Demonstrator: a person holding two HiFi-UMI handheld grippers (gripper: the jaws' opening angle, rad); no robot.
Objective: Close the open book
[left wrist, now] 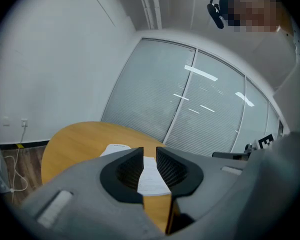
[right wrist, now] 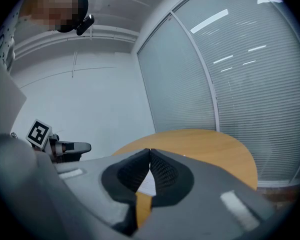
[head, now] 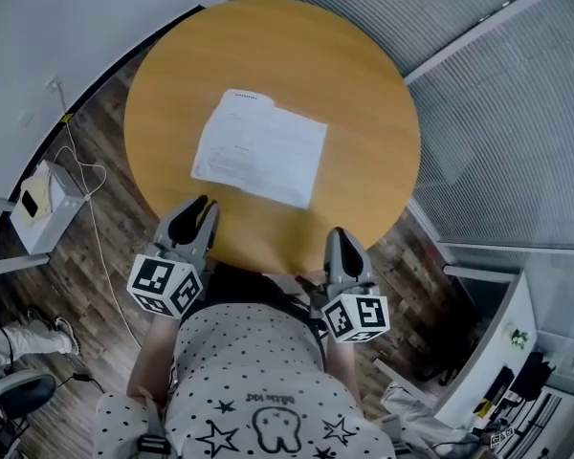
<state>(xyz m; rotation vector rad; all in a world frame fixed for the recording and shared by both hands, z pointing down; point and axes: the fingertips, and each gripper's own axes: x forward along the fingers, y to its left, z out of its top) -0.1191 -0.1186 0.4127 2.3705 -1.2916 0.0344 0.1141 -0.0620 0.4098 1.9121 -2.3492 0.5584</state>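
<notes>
Close by the body, the left gripper [head: 206, 208] is held slightly parted and empty, the right gripper [head: 344, 237] shut on nothing; ahead of both, the open book [head: 259, 147] is seen flat on the table [head: 354, 94], so the approach is judged in hand and a forward reach under one page edge required.

We see soft, even, cool light on the round table [head: 364, 75], and the shadows on it are faint. The open book [head: 259, 147] at its middle shows bright white, its print too blurred to read. Behind the table, lamps glare as streaks on the blinds [left wrist: 155, 99]. Both gripper views bulge and darken toward their edges.
</notes>
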